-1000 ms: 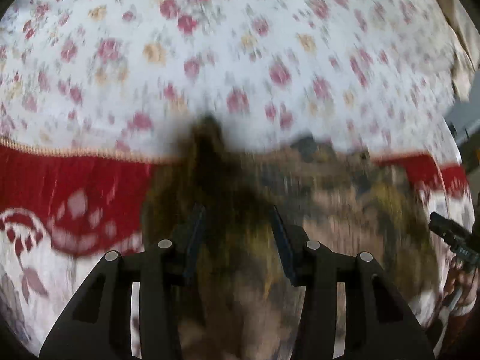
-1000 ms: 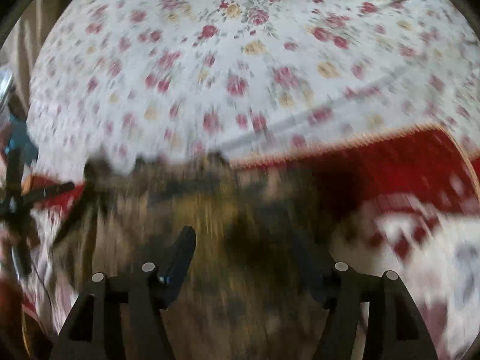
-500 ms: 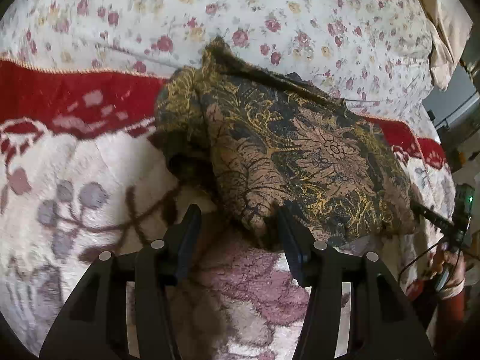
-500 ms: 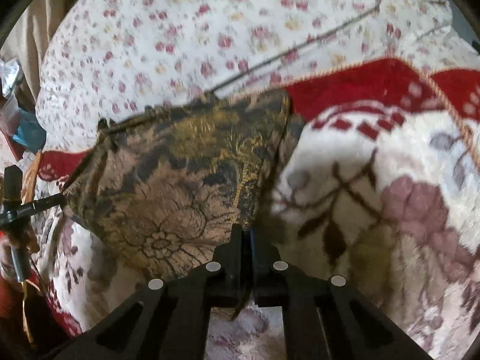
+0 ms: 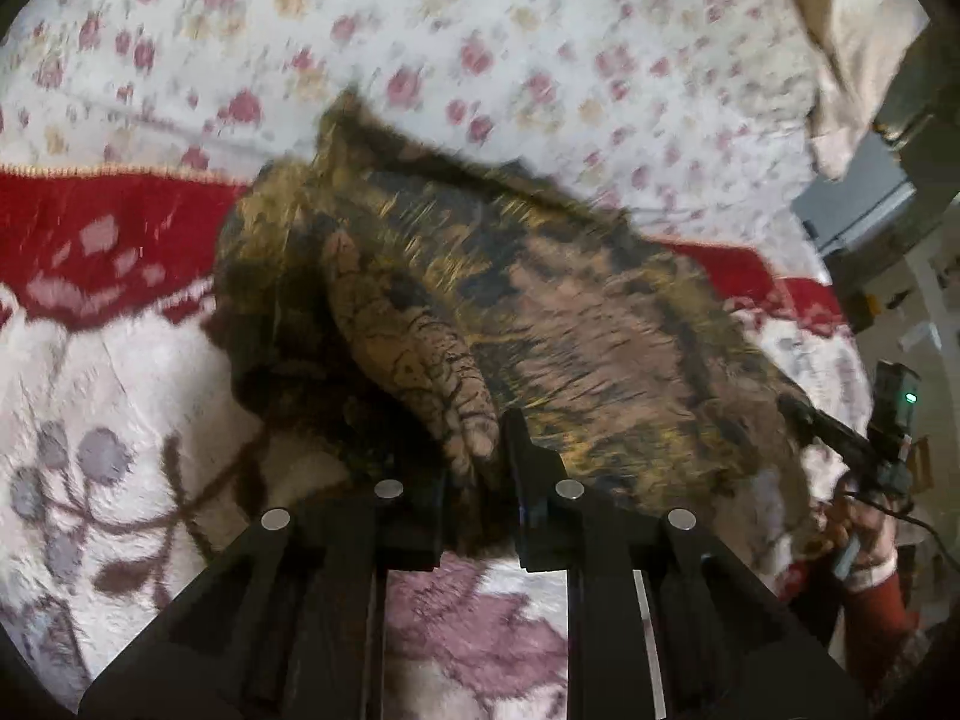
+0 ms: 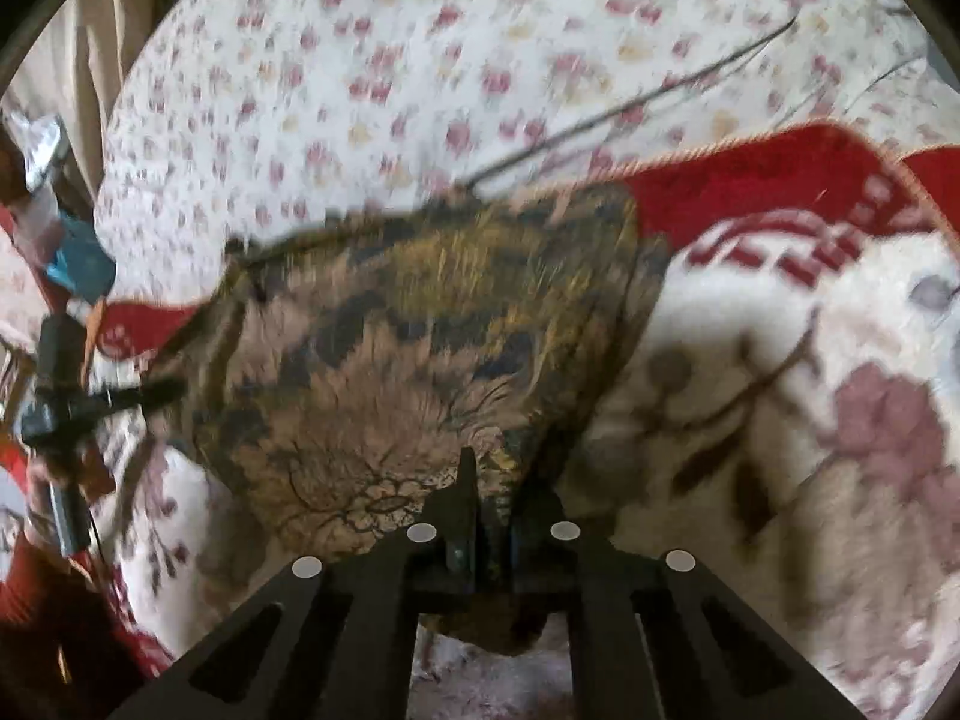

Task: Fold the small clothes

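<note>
Pinching a bunched fold of the brown and gold patterned garment [image 5: 570,324], your left gripper [image 5: 480,468] has its jaws drawn in close on the cloth, with the pinkish fold standing up between them. Your right gripper [image 6: 486,516] has its jaws nearly together, and the near edge of the same garment [image 6: 420,360] is clamped between them and droops a little below. From both wrist views the garment spreads away from the claws across the fleecy white blanket [image 5: 120,420] with its mauve flowers; the blanket [image 6: 780,420] lies under the cloth and to either side of it. Past the garment runs the blanket's red border [image 5: 108,228], edged with a pale cord. Beyond that lies the white sheet [image 5: 480,30] printed with small red and yellow roses, with a dark thin cable [image 6: 630,108] lying across it in the right view. Much of both views is motion-blurred.
</note>
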`<state>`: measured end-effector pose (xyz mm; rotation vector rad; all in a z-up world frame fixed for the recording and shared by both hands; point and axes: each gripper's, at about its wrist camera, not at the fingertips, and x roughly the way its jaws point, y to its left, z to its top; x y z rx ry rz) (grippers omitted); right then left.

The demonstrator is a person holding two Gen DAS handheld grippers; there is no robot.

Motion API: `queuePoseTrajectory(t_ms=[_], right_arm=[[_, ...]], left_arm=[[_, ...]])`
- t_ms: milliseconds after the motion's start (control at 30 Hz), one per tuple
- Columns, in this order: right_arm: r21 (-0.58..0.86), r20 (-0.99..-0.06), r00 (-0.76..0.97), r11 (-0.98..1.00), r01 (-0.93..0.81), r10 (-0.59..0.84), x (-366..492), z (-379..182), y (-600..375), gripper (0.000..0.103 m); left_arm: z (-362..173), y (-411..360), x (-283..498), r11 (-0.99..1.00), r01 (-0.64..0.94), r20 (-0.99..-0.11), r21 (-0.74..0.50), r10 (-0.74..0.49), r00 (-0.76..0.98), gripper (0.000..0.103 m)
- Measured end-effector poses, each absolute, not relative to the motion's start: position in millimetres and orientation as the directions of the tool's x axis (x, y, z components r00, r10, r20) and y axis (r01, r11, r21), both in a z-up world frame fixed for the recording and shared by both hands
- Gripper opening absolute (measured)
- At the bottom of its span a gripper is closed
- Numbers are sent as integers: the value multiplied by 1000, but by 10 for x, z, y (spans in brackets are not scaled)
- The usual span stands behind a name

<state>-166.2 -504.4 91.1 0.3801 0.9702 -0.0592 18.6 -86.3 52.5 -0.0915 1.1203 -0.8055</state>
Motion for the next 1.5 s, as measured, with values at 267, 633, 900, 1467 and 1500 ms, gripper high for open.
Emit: queuePoseTrajectory(t_ms=[267, 633, 900, 1467, 1500], right_arm=[[221, -848, 527, 939, 265, 51, -1638, 1131, -5108, 5], [381, -784, 456, 907, -181, 420, -541, 1438, -3059, 54], [149, -915, 335, 960, -238, 225, 333, 645, -1640, 17], [716, -630, 335, 691, -98, 701, 133, 600, -2496, 8], [662, -686, 302, 740, -118, 662, 99, 543, -2332, 11]], left_arm=[[613, -564, 120, 821, 435, -794, -370, -523, 310, 15], [550, -14, 11, 972, 128, -836, -195, -233, 496, 40], [381, 119, 113, 970, 94, -842, -223, -240, 483, 40], [557, -36, 177, 916, 225, -784, -333, -401, 474, 45], [535, -49, 185, 920, 221, -791, -323, -391, 470, 45]])
